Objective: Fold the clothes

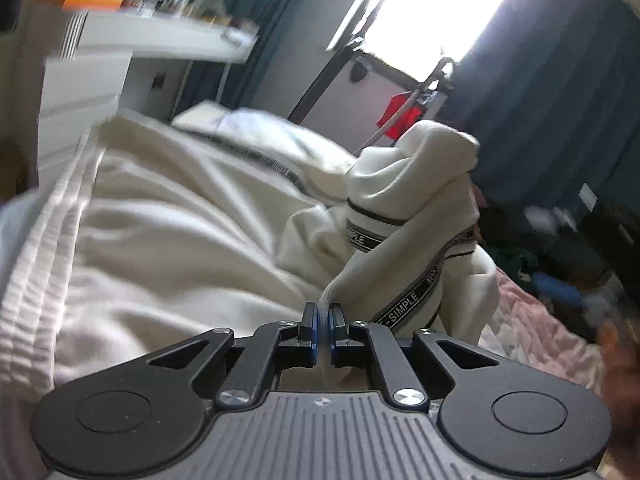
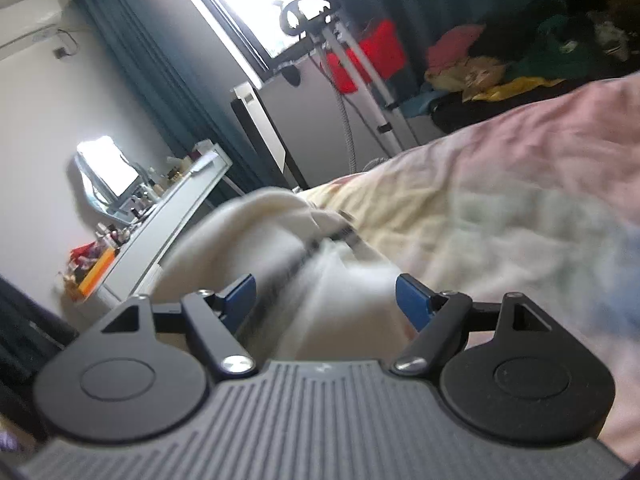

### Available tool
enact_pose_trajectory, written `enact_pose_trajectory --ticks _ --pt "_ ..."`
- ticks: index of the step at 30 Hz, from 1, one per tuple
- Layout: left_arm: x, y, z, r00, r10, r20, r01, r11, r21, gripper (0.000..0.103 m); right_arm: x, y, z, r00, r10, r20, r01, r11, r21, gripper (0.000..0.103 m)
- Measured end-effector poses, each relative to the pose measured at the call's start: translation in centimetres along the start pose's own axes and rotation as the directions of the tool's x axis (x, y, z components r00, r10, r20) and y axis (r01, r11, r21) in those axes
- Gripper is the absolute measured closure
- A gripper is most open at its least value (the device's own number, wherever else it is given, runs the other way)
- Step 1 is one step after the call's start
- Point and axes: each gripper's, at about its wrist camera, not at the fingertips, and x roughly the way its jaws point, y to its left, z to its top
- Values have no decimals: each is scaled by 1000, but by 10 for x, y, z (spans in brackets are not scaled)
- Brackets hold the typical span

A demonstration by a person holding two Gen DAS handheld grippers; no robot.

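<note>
While the left gripper has its blue pads pinched nearly together on a thin edge of the cream sweater, the rest of that sweater bunches up in a lump at about 1 o'clock from the jaws, w/ a black band reading "SIMPLE" wrapped across it. More cream cloth spreads out flat from 9 to 11 o'clock over the bed, and a pink bedspread shows at 3 o'clock. Bright window up at 12-1 o'clock, dark curtains beside it, white shelf at 10 o'clock.

Right gripper is a diff story: jaws stand wide apart, not clamped on anything. Cream sweater lies blurred just ahead at 12 o'clock, running down btwn the two blue pads, but can't tell if either pad touches it. Pink-and-yellow bedspread fills 1 to 4 o'clock. Pile of colourful clothes sits far off at 1 o'clock, red item hanging by the window at 12.
</note>
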Motion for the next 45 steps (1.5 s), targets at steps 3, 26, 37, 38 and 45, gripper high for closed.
enact_pose_trajectory --ticks 3,26,37,38,45 --pt "7 14 1 999 -7 -31 5 998 -60 97 56 23 25 998 -47 -44 44 998 -52 24" --pt "-3 -46 -26 939 -340 -50 344 925 160 93 -34 -13 56 938 -300 174 302 953 15 96" --pt "6 -98 -82 915 -318 -249 390 857 337 91 -212 -186 -61 947 -318 40 285 893 347 94" --pt "8 -97 -85 918 -299 -259 377 859 345 91 -217 -197 -73 961 -276 17 250 893 375 94" --pt "24 -80 -78 932 -223 -286 310 899 309 91 -227 -238 -99 997 -65 39 33 829 558 49"
